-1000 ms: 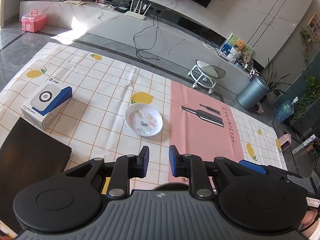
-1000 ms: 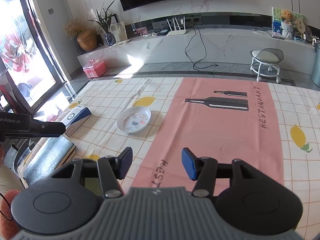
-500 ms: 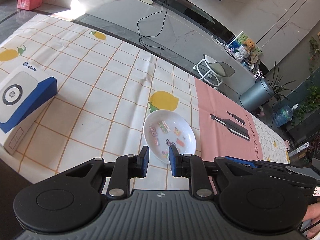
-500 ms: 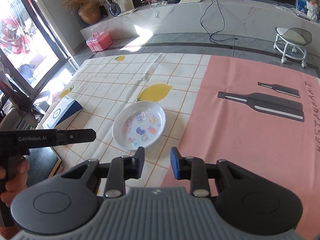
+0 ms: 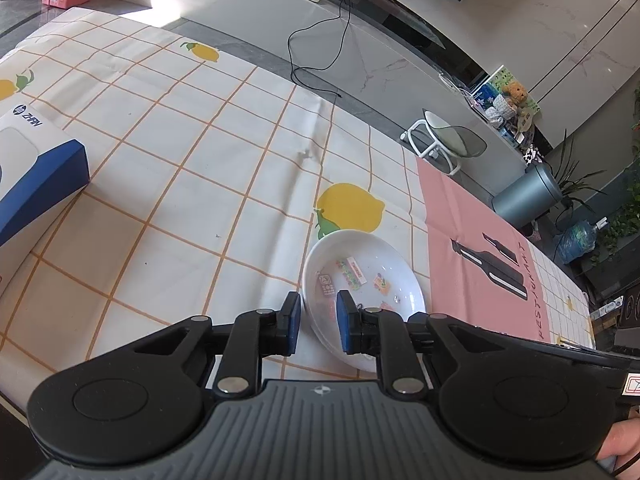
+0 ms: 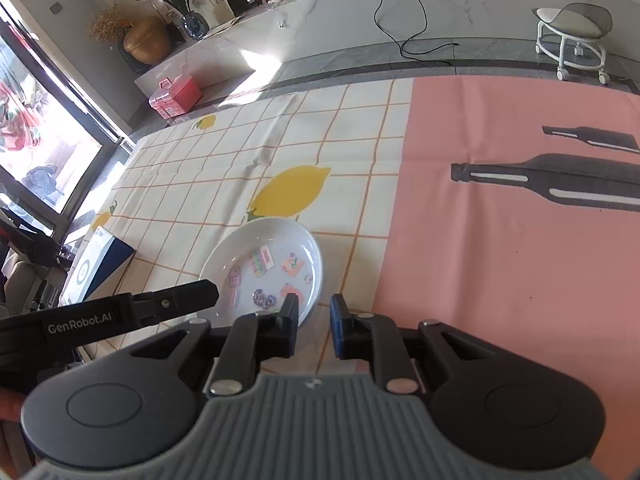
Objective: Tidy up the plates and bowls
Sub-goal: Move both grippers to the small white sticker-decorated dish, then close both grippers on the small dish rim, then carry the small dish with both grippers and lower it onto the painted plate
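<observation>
Left wrist view: left gripper [image 5: 317, 323] stands narrowly parted, straddling the near-left rim of the white plate [image 5: 362, 280], not clamped. Right gripper [image 6: 314, 326] is likewise slightly parted, its left finger over the plate's near-right rim, holding nothing. Plate lies flat on the tabletop [image 5: 168, 184], round with no discernible long axis, just left of the pink cloth panel [image 6: 500, 240]. Blue-and-white box [image 5: 32, 172] sits well apart, leftward.
</observation>
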`<control>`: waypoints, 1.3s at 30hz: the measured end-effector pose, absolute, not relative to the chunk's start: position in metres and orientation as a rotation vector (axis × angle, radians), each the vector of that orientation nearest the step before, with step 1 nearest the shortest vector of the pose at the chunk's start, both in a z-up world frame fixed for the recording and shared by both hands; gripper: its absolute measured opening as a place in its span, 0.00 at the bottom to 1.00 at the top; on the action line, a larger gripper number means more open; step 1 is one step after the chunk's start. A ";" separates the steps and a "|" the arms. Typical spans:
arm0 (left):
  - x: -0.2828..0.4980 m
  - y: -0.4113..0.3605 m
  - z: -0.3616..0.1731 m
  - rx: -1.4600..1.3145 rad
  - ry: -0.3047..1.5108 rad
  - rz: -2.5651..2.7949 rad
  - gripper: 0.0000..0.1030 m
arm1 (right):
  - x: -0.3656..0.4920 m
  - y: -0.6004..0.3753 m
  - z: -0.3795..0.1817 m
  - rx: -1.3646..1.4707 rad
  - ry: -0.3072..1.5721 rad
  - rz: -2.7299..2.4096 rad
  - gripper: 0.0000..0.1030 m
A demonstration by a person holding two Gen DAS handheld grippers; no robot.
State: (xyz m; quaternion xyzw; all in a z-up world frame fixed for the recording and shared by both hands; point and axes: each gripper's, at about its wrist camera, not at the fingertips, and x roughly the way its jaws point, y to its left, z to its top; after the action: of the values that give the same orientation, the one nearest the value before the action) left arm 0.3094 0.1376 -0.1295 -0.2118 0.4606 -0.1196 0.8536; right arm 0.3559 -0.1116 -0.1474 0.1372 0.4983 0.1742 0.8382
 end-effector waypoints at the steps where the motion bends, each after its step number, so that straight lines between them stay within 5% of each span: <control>1: 0.310 0.137 -0.130 -0.440 0.970 -0.251 0.16 | 0.356 -0.112 -0.149 0.302 1.054 0.368 0.13; 7: 0.310 0.134 -0.129 -0.428 0.977 -0.244 0.06 | 0.357 -0.117 -0.152 0.356 1.046 0.353 0.05; 30: 0.201 0.064 0.002 -0.375 0.941 -0.310 0.04 | 0.226 -0.190 -0.049 0.503 0.856 0.279 0.01; 39: 0.133 0.014 0.008 -0.386 0.905 -0.374 0.04 | 0.143 -0.247 -0.033 0.588 0.785 0.226 0.00</control>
State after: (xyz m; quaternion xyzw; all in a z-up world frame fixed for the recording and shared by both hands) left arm 0.1332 0.0140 0.0084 -0.1844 0.4319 -0.1787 0.8646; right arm 0.1430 -0.2467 -0.0331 0.2818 0.3759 0.1084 0.8761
